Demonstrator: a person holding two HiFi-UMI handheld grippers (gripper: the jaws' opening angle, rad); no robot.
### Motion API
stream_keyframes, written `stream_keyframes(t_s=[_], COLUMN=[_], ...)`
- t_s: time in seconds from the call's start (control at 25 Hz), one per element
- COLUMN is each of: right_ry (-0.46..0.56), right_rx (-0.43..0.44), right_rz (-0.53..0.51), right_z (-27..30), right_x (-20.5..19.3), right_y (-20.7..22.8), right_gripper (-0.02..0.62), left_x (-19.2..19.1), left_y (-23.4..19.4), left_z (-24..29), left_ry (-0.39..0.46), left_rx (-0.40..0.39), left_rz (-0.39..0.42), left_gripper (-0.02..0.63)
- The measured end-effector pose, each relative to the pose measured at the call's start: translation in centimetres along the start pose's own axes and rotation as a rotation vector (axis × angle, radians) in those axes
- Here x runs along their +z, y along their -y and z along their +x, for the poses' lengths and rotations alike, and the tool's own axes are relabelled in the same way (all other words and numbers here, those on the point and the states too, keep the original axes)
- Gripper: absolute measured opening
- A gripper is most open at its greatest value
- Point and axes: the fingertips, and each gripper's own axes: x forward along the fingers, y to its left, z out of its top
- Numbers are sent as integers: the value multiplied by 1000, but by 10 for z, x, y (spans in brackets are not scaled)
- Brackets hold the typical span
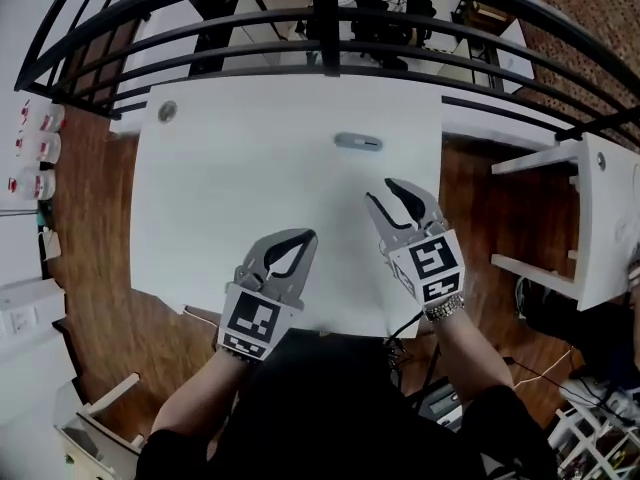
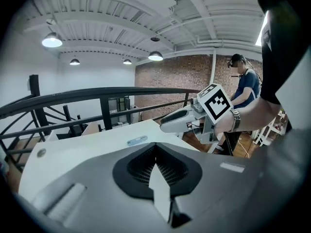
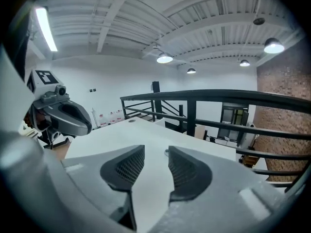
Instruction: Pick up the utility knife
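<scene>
One white table fills the middle of the head view, and it stands on a brown wooden floor. Behind its far edge runs one black railing with several bars. A second white table shows partly at the right edge.

There are two tools, both over the near part of the table. The left tool has its jaws together at the tips, with nothing in them. The right tool has its jaws partly apart, and only the bare table top shows between them.

There is one utility knife, grey and long. It lies flat on the table beyond the right tool, apart from its jaws, near the far edge.

Three small white bottles stand in a row at the left edge. What is in them I cannot tell.
</scene>
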Motion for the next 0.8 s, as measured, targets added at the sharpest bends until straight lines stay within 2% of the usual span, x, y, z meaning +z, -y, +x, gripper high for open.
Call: stream_keyframes(t_s=[0.32,0.6,0.8], right_ry=[-46,-73,-119], right_rx=[69,65,17], right_rz=[-98,-159,-182], right_z=[75,115,134], right_x=[-25,-47,-61], right_y=[41,51,59], right_gripper=[244,287,293], left_x=[-19,-45,-51], left_y=[-29,-30,-30], left_z=[29,38,49], left_ry=[-48,-112,-146], left_rx=[81,96,80], left_rz=[-63,-113,-118], left_gripper=[17,17,17])
